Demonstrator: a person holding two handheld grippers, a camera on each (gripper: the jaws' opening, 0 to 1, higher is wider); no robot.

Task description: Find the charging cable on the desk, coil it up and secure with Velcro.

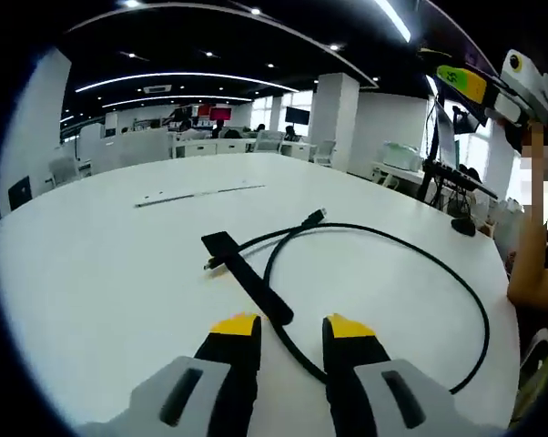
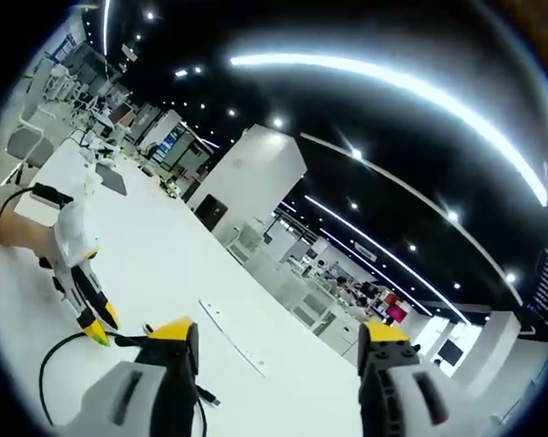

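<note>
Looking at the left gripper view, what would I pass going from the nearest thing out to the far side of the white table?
Left gripper → black Velcro strap → charging cable's plug → long thin strip lying on the table → office chairs beyond the far edge.

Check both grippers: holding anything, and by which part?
Nothing held. The left gripper is open above the black cable and its strap on the white table. The right gripper is open, tilted up.

Left gripper (image 1: 292,330) is held low, jaws parted with a narrow gap, nothing between them. Right gripper (image 2: 279,335) is raised and tilted upward, jaws spread wide. A forearm (image 1: 529,246) is seen at far right.
</note>
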